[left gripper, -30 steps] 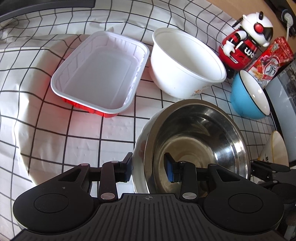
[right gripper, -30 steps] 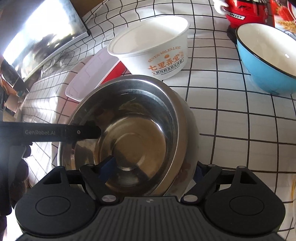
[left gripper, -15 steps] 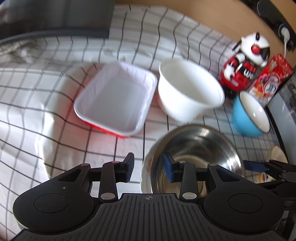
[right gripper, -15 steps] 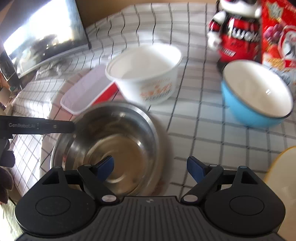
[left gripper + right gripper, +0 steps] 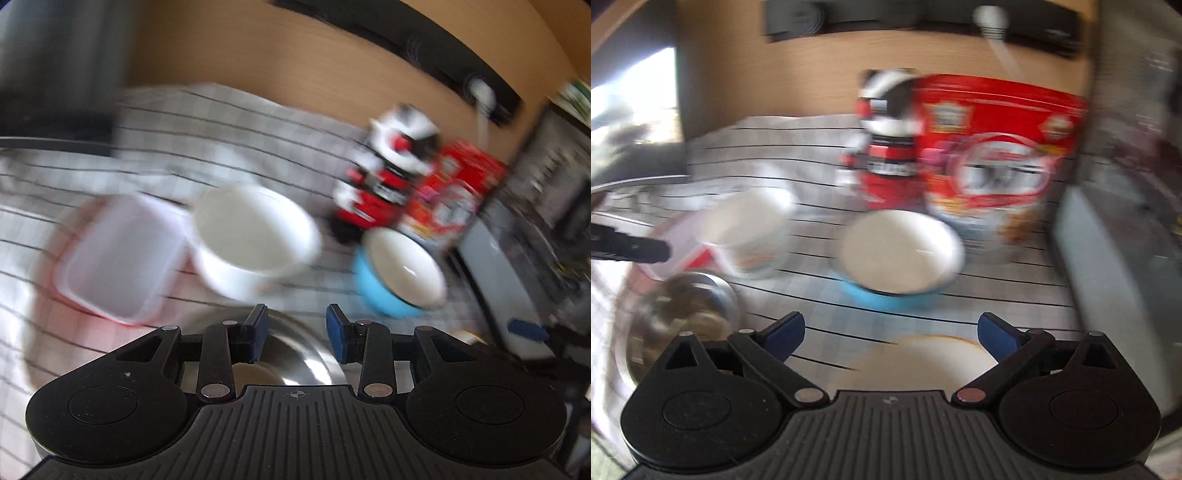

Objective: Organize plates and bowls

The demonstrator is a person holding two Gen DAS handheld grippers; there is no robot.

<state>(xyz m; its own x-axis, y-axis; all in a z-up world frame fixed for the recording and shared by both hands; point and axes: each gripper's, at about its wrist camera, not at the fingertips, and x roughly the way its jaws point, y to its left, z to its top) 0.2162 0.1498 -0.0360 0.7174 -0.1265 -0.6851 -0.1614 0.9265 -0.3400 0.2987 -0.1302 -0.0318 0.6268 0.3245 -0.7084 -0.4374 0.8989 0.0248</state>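
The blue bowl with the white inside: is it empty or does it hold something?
Empty. The blue bowl with the white inside stands upright on the checked cloth, and both views show only bare white interior, though blurred.

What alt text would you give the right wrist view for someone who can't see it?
Blurred fisheye view: the open right gripper hovers empty above a checked tablecloth, a cream plate just beneath it. Beyond sit a blue bowl, white paper bowl, steel bowl, toy robot and red box.
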